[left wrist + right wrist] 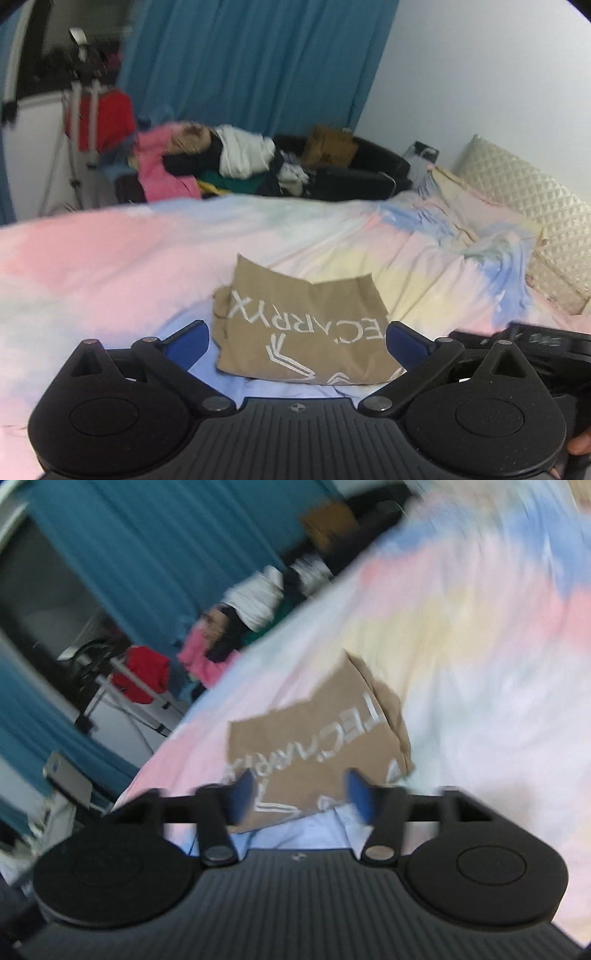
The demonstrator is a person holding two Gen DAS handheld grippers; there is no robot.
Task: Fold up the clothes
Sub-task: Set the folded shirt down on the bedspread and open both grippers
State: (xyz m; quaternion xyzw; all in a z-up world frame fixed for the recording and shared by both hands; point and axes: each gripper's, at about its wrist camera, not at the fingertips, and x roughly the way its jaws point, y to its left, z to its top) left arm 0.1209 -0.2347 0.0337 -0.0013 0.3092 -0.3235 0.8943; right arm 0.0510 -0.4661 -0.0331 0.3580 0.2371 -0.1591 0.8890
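A tan garment (303, 325) with white lettering lies folded into a rough rectangle on the pastel bedspread (110, 258). My left gripper (299, 341) is open, its blue-padded fingers (188, 339) wide apart on either side of the garment's near edge. In the tilted, blurred right wrist view the same garment (314, 731) lies just ahead of my right gripper (299, 797), which is open with its blue pads (243, 794) apart over the near edge. Neither gripper holds anything. Part of the right gripper shows at the lower right of the left view (535, 339).
A heap of mixed clothes (229, 162) lies beyond the far side of the bed, in front of a blue curtain (251, 62). A quilted cream pillow (528, 206) is at the right. A drying rack with a red item (99, 118) stands at the left.
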